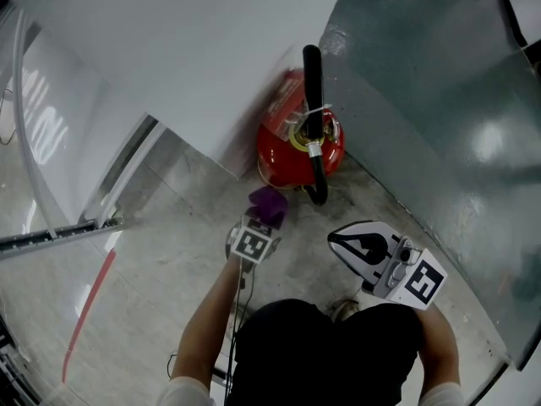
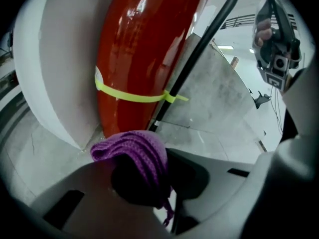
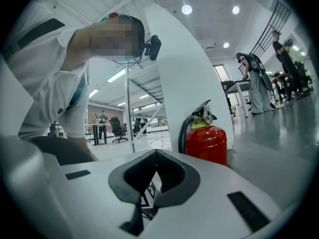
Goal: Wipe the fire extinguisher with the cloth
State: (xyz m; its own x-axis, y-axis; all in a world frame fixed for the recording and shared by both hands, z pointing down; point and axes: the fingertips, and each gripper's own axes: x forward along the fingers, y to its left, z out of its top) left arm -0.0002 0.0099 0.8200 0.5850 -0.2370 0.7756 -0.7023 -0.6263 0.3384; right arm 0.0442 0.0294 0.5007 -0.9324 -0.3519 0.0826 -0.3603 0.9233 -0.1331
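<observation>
A red fire extinguisher with a black hose stands on the floor in the corner between a white column and a grey panel. My left gripper is shut on a folded purple cloth, just in front of the extinguisher's base. In the left gripper view the cloth bulges out between the jaws of my left gripper, close to the red cylinder below its yellow-green tie. My right gripper hangs to the right, its jaws shut on nothing, pointing level at the extinguisher.
The white column rises behind and left of the extinguisher, the grey metal panel to its right. A red line runs along the glossy floor at left. People, desks and chairs stand far off in the right gripper view.
</observation>
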